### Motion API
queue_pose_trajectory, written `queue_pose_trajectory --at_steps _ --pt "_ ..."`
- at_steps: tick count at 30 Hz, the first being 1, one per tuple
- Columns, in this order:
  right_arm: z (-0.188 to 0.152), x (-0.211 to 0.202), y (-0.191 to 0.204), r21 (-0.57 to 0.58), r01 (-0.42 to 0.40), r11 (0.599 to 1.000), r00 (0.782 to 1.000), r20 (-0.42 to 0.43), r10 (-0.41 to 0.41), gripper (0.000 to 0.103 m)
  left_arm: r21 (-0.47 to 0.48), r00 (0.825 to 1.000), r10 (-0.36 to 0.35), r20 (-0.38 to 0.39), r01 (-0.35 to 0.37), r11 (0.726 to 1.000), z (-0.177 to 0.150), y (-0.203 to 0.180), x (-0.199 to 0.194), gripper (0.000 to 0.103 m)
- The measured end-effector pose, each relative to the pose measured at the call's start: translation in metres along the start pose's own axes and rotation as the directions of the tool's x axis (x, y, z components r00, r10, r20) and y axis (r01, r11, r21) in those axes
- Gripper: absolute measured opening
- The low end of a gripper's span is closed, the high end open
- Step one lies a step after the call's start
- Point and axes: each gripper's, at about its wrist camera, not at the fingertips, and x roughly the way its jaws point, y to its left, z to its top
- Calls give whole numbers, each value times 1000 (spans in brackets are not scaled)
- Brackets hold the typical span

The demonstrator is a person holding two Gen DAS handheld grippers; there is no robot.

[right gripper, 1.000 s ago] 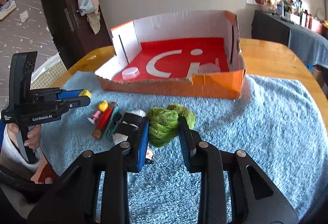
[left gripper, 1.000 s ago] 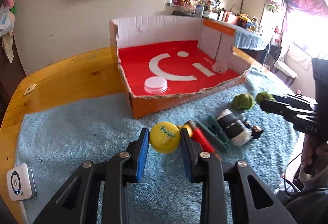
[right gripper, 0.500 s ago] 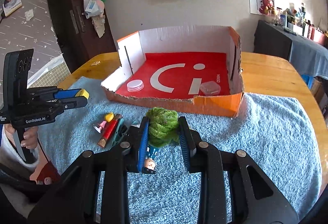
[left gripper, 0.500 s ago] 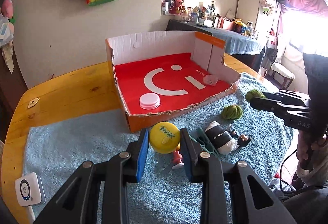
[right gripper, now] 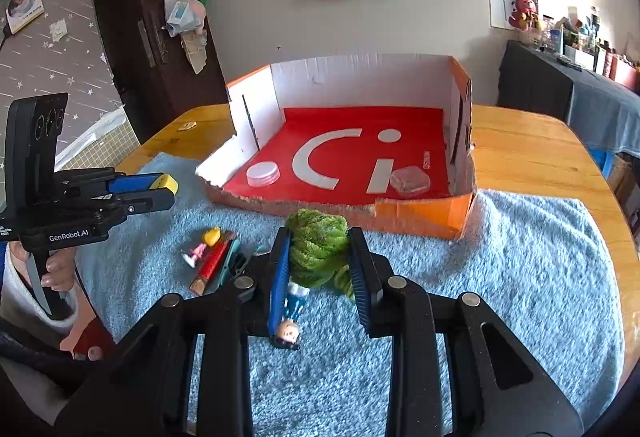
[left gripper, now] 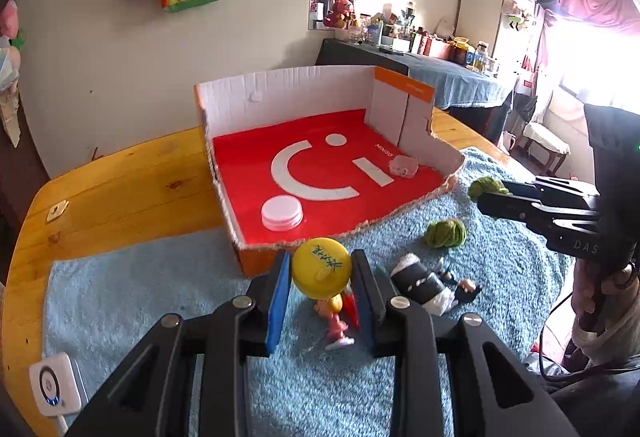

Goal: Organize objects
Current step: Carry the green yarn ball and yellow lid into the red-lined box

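Yellow cap pinched in left hand-held gripper, just short of the cardboard box, hiding part of a small figure. Green yarn clamped in right hand-held gripper before the box, partly covering another figure.

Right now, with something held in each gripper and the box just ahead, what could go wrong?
The left gripper pinches the round yellow lid only at its edges, so it may pop out. The green yarn in the right gripper is soft and trails a loose bit below, which might snag the torn front wall of the cardboard box. Both head for one box; they could collide.
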Motion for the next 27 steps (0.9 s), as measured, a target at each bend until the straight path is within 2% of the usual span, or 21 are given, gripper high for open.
queue_pose_trajectory --at_steps 6,9,15,22,27 --pt "26 4 -9 -16 -5 1000 1000 8 5 27 36 1000 -27 -14 27 999 26 -5 17 32" --pt "39 13 -13 -42 3 999 1000 -2 -3 27 42 998 -44 -50 47 998 36 -6 34 32" --pt "54 48 -27 -57 -24 998 994 -104 18 27 63 987 -69 -147 79 995 47 -8 72 32" --pt "60 88 -40 -78 -59 995 964 -262 37 27 98 966 -86 -242 113 989 52 -10 108 32" --pt "60 110 -38 -134 -69 989 933 -360 16 27 123 953 -80 -293 120 985 53 -13 125 32"
